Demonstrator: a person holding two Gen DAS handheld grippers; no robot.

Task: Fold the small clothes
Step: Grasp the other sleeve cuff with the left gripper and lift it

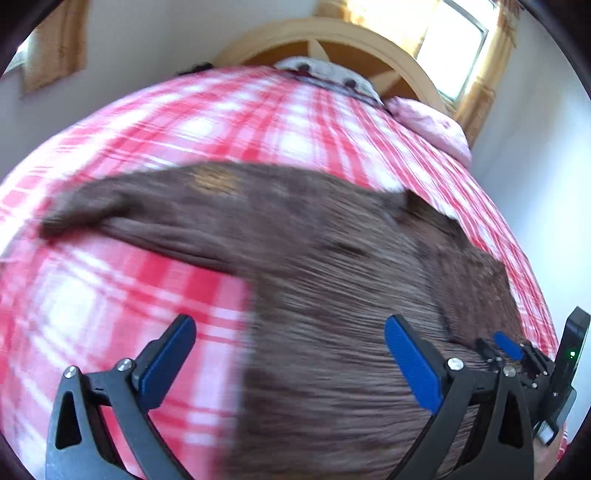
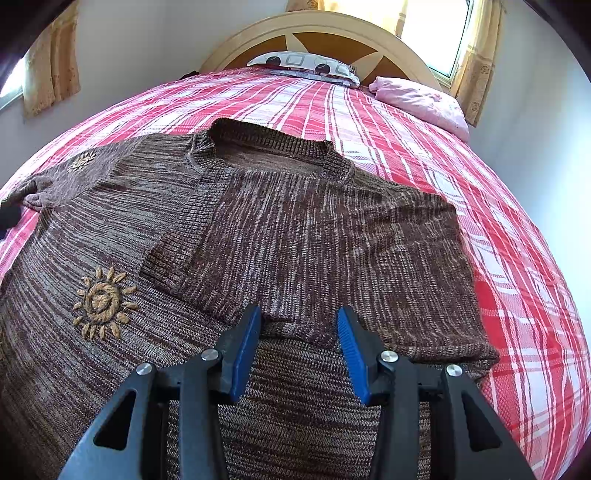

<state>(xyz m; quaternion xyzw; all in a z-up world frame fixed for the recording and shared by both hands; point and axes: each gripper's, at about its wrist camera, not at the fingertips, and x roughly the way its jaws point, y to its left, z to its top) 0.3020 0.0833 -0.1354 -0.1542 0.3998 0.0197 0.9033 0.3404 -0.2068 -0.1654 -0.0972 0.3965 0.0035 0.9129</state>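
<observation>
Left wrist view is motion-blurred. Left gripper (image 1: 291, 354) hovers above the bed with its blue-padded jaws spread wide, nothing between them. Its left finger is over the red-and-white plaid bedspread (image 1: 110, 280); its right finger is over the brown knit sweater (image 1: 332, 266). At the far right of this view the right gripper (image 1: 508, 347) shows small, low against the sweater; its jaw state cannot be told from here.

Right wrist view is sharp. Sweater (image 2: 280, 229) lies spread on the bedspread (image 2: 517, 295), neckline toward the far headboard. Left side of the garment carries two embroidered sun motifs: the larger one (image 2: 101, 302) near-left, the smaller one (image 2: 82, 161) on the far-left sleeve. The sleeve cuff (image 2: 35, 195) at far left is bunched. The right portion of the sweater is folded over onto the body, its lower edge running just beyond the fingertips. Right gripper (image 2: 299, 325) sits just above the near hem area, jaws parted with a moderate gap, no fabric visibly pinched.

Far end: curved wooden headboard (image 2: 317, 26), a patterned pillow (image 2: 306, 66) in front of it, a pink pillow (image 2: 424, 103) to its right, and a curtained window (image 2: 436, 29) far right.
</observation>
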